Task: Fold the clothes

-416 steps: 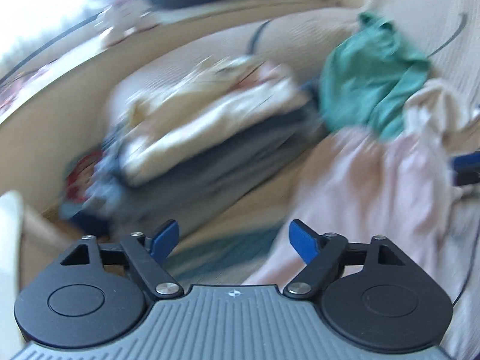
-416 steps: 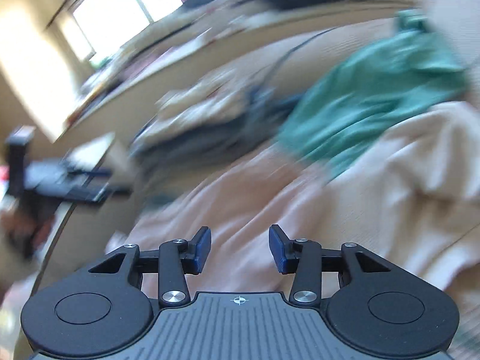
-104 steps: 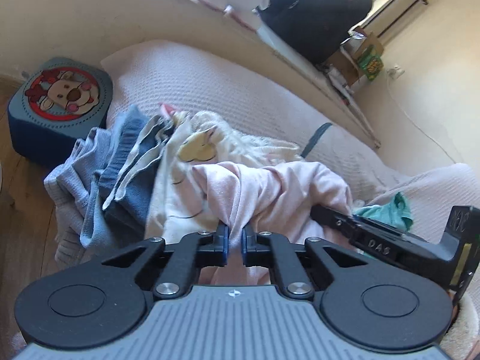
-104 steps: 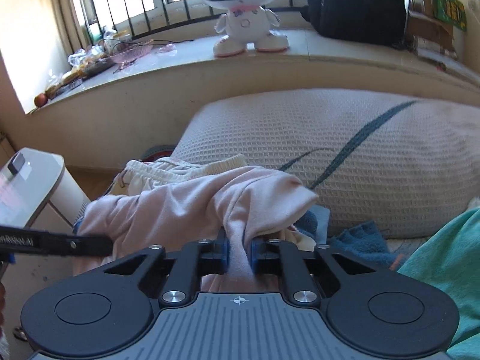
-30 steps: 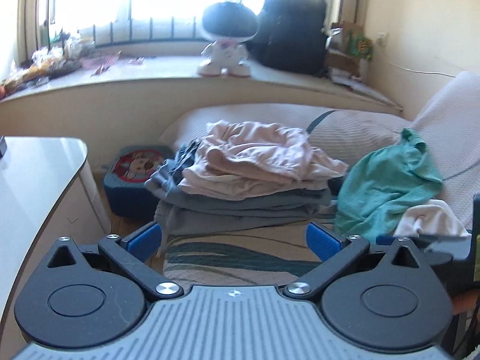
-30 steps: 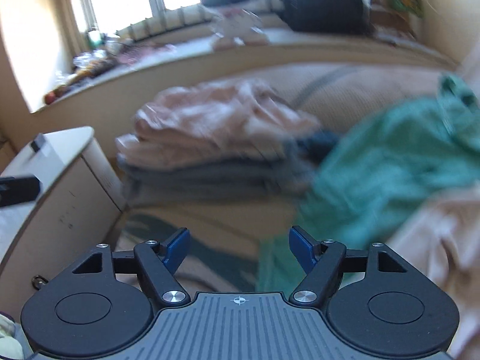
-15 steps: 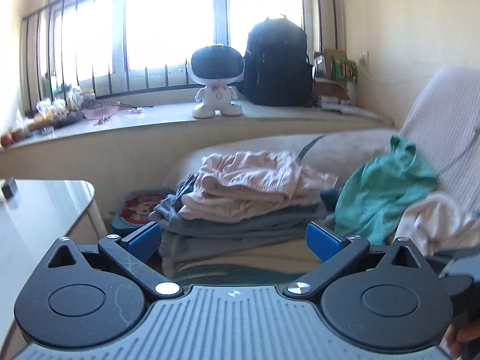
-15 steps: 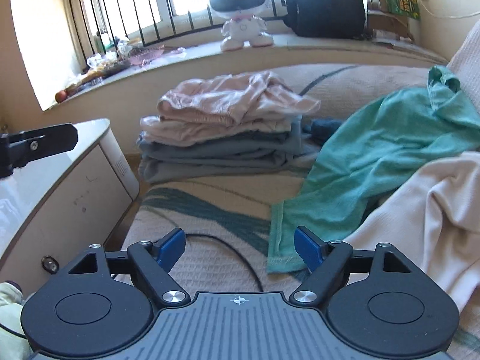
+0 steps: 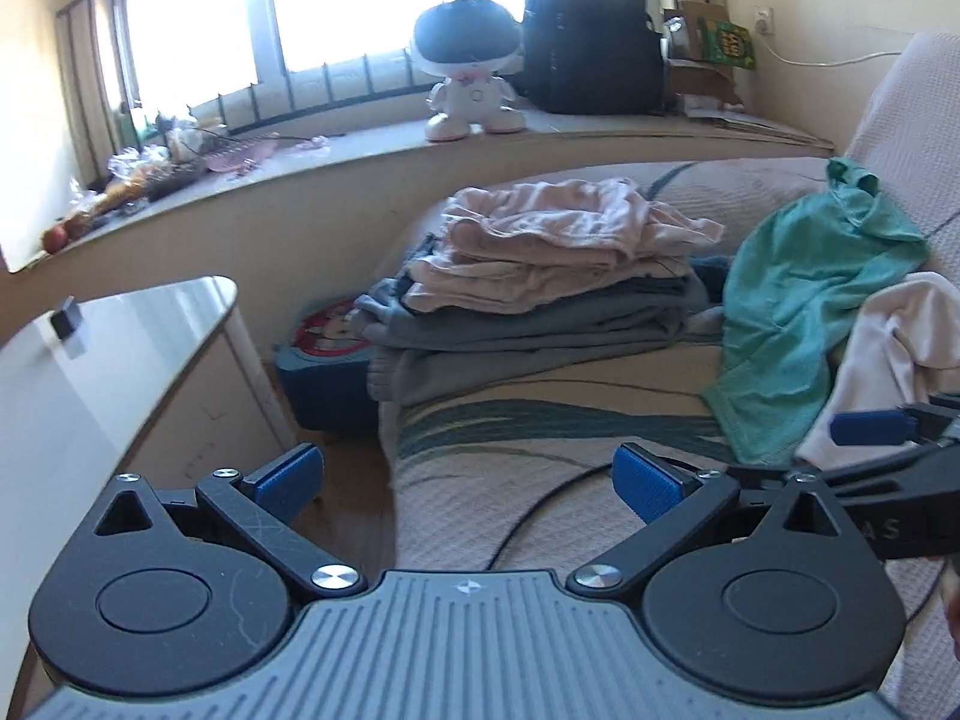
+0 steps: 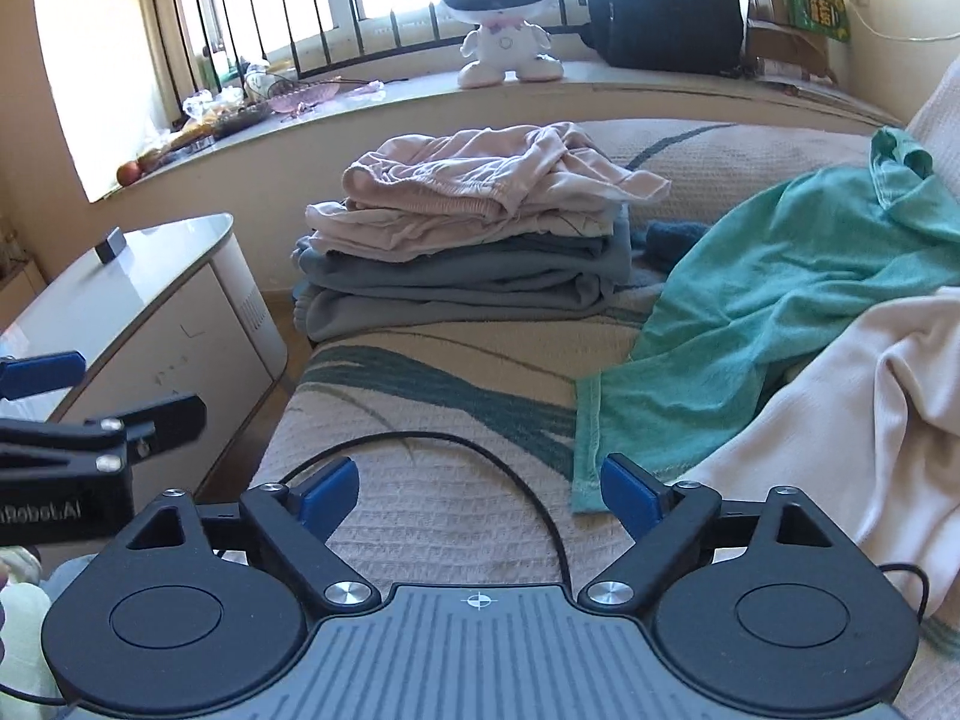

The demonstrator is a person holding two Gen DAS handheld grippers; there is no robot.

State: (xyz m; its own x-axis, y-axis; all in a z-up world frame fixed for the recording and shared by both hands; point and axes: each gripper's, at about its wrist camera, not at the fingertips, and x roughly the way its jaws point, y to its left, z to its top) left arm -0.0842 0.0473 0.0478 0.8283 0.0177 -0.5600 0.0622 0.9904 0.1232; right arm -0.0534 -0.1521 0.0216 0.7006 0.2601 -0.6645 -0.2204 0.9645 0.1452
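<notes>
Hovering over the patterned bed cover [image 10: 420,516], right gripper [image 10: 480,489] gapes wide, jaws just finished opening, nothing between them. Left gripper [image 9: 468,474] equally spread, empty. Folded stack [image 10: 468,240] at 12 o'clock, pink garment [image 10: 480,174] on top. Teal shirt [image 10: 780,312] lies crumpled at 2 o'clock, cream garment [image 10: 870,408] at 3.

A white toy robot [image 10: 503,24] with a dark visor stands on the window sill [image 10: 384,99], just beside a black backpack [image 10: 663,6]. Further along the sill to the right sit cardboard boxes [image 10: 798,6]; at its left end lie fruit and clutter [image 10: 198,126]. A black cable [image 10: 480,450] loops across the patterned bed cover [image 10: 456,396]. A white cabinet [image 10: 150,312] stands left of the bed, with 1 small dark block [image 10: 111,243] on top.
</notes>
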